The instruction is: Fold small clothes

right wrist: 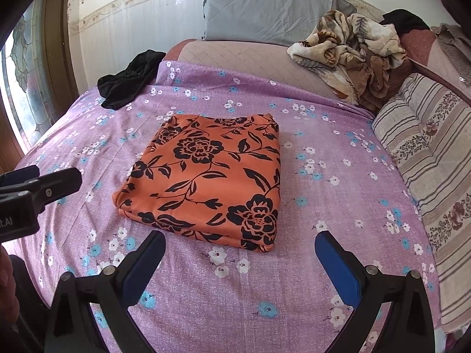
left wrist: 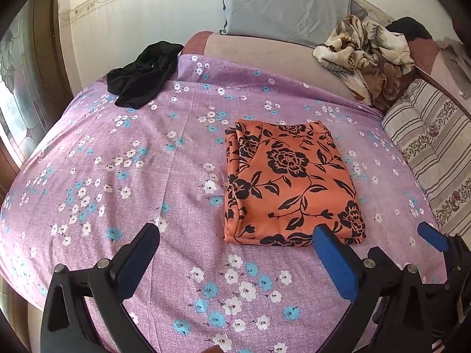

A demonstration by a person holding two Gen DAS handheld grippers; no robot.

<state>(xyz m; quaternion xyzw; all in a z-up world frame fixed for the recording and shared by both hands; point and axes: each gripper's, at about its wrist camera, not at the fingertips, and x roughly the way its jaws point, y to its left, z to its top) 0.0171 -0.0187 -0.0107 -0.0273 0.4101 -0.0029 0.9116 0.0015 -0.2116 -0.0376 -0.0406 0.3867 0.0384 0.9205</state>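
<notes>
Lying flat on the purple flowered bed sheet (left wrist: pixel 176 158), the folded orange floral garment (left wrist: pixel 290 182) forms a neat rectangle, its long axis running away from the cameras toward the grey pillow (left wrist: pixel 282 6). Both grippers hover just short of its near edge, apart from it. The left gripper (left wrist: pixel 235 235) gapes wide and empty; the right gripper (right wrist: pixel 240 242) likewise. A crumpled black garment (left wrist: pixel 144 73) sits at the far left corner. Only the right wrist view shows the left gripper from the side.
</notes>
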